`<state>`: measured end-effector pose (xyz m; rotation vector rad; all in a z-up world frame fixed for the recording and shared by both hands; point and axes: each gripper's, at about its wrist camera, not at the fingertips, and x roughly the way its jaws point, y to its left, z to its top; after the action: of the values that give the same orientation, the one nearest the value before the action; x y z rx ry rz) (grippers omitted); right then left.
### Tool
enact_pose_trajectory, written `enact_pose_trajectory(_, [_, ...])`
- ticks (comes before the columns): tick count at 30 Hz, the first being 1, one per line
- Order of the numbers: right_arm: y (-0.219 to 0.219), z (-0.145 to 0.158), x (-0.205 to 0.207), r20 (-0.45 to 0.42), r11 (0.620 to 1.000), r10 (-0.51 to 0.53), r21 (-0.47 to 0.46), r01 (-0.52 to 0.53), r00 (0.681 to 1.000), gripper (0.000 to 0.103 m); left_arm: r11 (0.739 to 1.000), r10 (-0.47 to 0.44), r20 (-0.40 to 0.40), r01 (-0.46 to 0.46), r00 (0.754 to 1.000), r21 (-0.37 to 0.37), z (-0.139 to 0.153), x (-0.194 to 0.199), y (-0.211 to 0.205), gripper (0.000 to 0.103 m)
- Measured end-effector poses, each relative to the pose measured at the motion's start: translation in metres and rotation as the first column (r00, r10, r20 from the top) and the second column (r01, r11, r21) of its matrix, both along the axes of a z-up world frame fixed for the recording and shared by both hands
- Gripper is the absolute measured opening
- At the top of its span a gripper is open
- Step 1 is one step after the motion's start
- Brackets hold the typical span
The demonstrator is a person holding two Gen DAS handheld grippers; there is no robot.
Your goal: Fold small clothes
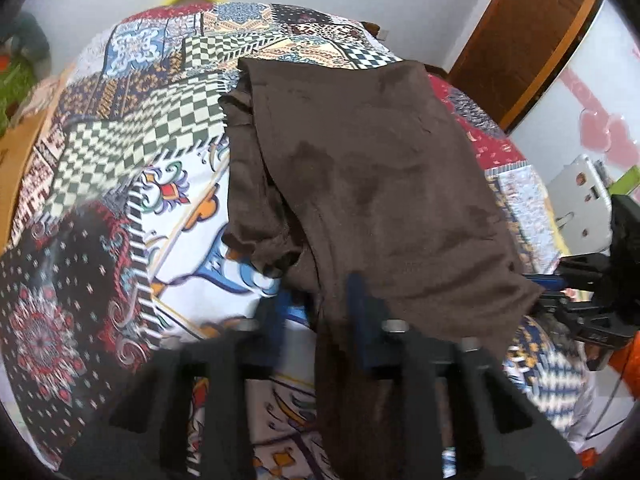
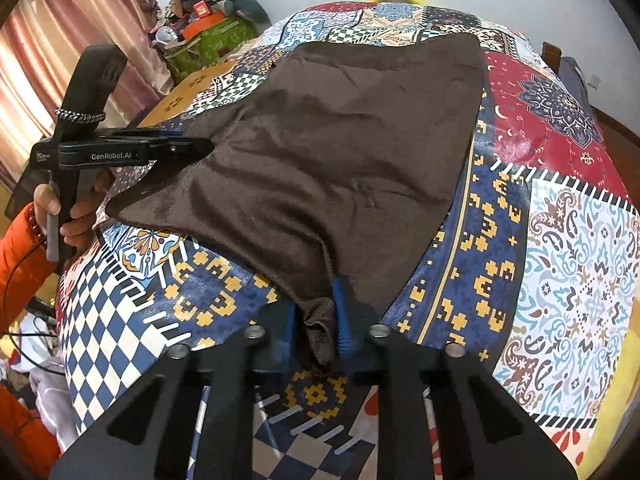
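A dark brown garment (image 1: 360, 160) lies spread over the patchwork bedspread (image 1: 132, 184), its left side folded into a bunched layer. My left gripper (image 1: 324, 304) is shut on the garment's near edge, with cloth running down between the blue pads (image 1: 360, 308). In the right wrist view the same brown garment (image 2: 340, 140) stretches away from me. My right gripper (image 2: 318, 312) is shut on a gathered near corner of it. The left gripper (image 2: 192, 146) shows there at the left, clamped on the other near corner. The right gripper (image 1: 560, 292) is at the garment's right corner in the left wrist view.
The bedspread (image 2: 560, 240) covers the whole bed. A hand (image 2: 52, 208) in an orange sleeve holds the left tool. A green bag with clutter (image 2: 212, 36) and pink curtains (image 2: 48, 40) stand beyond the left side. A wooden door (image 1: 520, 40) is at the far right.
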<state>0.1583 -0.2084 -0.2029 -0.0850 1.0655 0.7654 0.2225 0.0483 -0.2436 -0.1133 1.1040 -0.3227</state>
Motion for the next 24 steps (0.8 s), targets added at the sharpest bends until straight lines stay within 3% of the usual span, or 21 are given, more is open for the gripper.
enact_pose_trajectory(4, [-0.003,0.011,-0.006,-0.006,0.999,0.032,0.015,-0.032,0.999,0.009,1.000,0.010,-0.015,-0.010,1.000,0.007,0.012,-0.016,-0.005,0.009])
enact_pose_trajectory(10, [-0.012,0.030,-0.026,-0.015,0.995,0.085,0.062,-0.084,0.996,0.009,0.994,0.058,-0.071,-0.063,0.996,-0.084,0.038,-0.051,0.005,0.009])
enact_pose_trajectory(14, [-0.008,0.047,-0.031,-0.014,0.989,0.131,0.072,-0.130,0.991,0.009,0.991,0.090,-0.093,-0.098,0.992,-0.093,0.050,-0.063,0.009,0.009])
enact_pose_trajectory(18, [0.000,0.076,-0.012,0.043,0.986,0.148,0.067,-0.151,0.988,0.009,0.988,0.117,-0.095,-0.126,0.989,-0.092,0.058,-0.054,0.013,0.009])
enact_pose_trajectory(24, [0.016,0.102,0.029,0.107,0.985,0.171,0.014,-0.173,0.979,0.009,0.960,0.169,-0.187,-0.204,0.968,-0.193,0.060,-0.011,0.032,0.009])
